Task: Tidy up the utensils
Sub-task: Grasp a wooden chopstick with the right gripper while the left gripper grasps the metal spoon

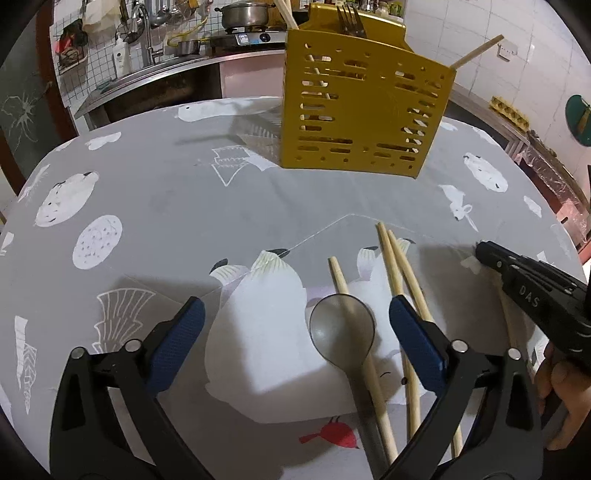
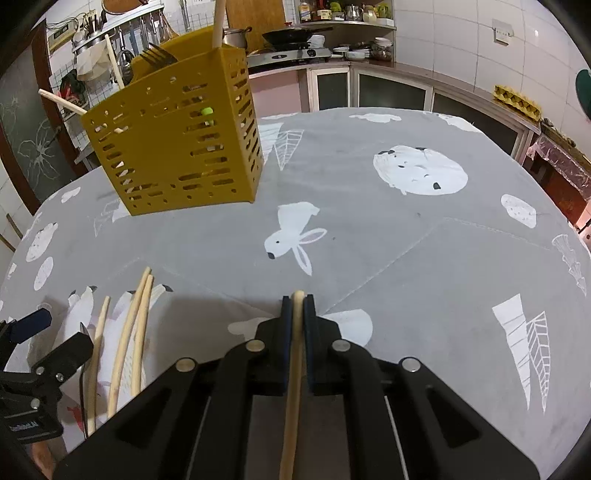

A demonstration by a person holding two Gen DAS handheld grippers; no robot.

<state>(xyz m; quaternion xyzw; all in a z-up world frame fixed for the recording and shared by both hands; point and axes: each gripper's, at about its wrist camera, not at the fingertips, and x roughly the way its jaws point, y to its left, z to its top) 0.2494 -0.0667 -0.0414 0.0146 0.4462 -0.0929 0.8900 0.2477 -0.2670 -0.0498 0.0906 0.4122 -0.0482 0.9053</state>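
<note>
Left hand-held gripper (image 1: 297, 332) open above the bench (image 1: 184, 206); grey spoon (image 1: 341, 330) and three chopsticks (image 1: 402, 284) between its blue pads. Yellow utensil caddy (image 1: 364, 114) beyond, holding a fork (image 1: 351, 22).

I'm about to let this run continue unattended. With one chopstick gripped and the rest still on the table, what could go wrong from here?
1. The right gripper pinches its chopstick near one tip, so the long free end may swing or slip.
2. The yellow holder already has chopsticks and a fork leaning in it, which could block insertion.
3. The open left gripper straddles the spoon and a chopstick together, and may grab both.
</note>
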